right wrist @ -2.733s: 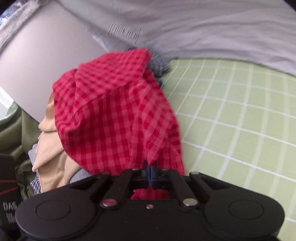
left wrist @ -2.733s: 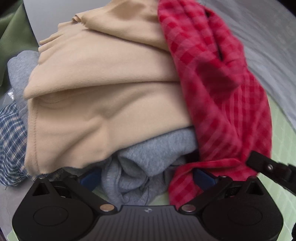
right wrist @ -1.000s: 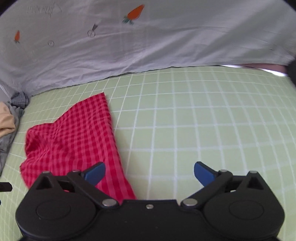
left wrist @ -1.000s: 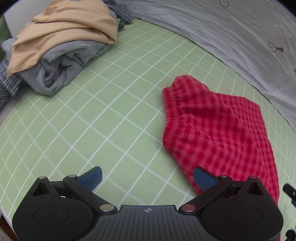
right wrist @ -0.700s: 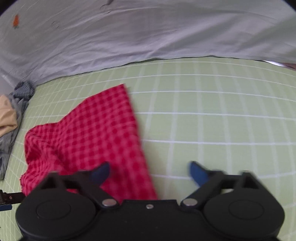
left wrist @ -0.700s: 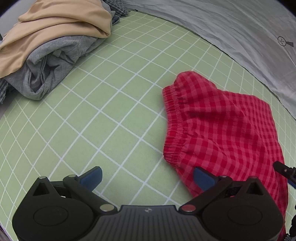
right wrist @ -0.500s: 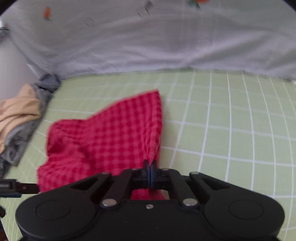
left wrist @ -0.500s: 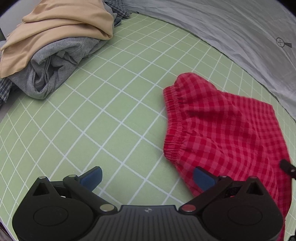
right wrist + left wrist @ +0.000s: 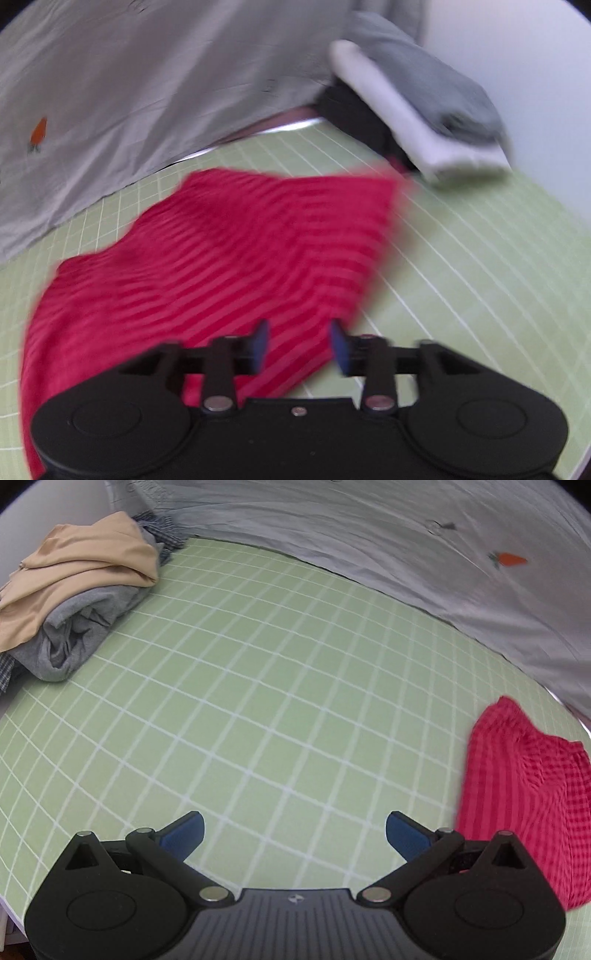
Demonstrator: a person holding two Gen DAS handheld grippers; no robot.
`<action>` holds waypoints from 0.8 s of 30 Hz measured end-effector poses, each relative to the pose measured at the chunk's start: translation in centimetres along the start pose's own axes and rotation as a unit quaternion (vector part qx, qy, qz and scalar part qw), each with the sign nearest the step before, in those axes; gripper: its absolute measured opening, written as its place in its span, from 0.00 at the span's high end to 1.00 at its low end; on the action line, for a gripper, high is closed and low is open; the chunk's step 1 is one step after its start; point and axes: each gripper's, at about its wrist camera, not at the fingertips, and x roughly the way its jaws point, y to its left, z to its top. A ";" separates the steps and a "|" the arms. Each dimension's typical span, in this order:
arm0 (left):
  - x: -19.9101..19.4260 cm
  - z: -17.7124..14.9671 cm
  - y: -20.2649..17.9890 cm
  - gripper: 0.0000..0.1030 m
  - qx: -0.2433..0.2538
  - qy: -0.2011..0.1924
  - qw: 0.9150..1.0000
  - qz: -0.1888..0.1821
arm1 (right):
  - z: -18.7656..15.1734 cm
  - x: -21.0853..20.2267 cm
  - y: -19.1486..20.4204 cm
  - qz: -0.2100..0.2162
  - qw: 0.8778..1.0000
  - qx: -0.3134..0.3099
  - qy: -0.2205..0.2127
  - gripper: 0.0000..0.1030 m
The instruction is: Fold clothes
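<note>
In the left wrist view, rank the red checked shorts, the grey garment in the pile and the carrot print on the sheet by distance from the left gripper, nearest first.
From the left gripper:
1. Red checked shorts, close by on the right.
2. Grey garment, far left, under the beige one.
3. Carrot print, on the sheet at the far right.

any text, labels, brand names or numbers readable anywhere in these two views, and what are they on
No readable words or numbers in either view.
Small pale emblem on the black left gripper body: a logo mark, too small to read.
Orange carrot motif on the grey bedsheet: a picture, no lettering.
Small dark marks on the same sheet: too blurred to read.
Red checked shorts, green grid mat and black right gripper: no text visible.
</note>
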 end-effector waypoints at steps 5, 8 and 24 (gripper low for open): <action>0.2 -1.8 -2.2 0.00 0.006 0.016 1.000 -0.013 | -1.0 -0.7 -2.2 0.021 1.000 0.008 0.013 0.45; 0.8 -2.2 -3.8 0.00 0.010 0.026 0.999 -0.025 | -0.9 -0.7 -3.2 0.023 1.000 0.001 0.017 0.39; 6.7 -1.0 -10.2 0.56 0.091 0.079 0.991 -0.063 | 4.1 5.2 -8.3 -0.014 0.998 0.053 0.032 0.34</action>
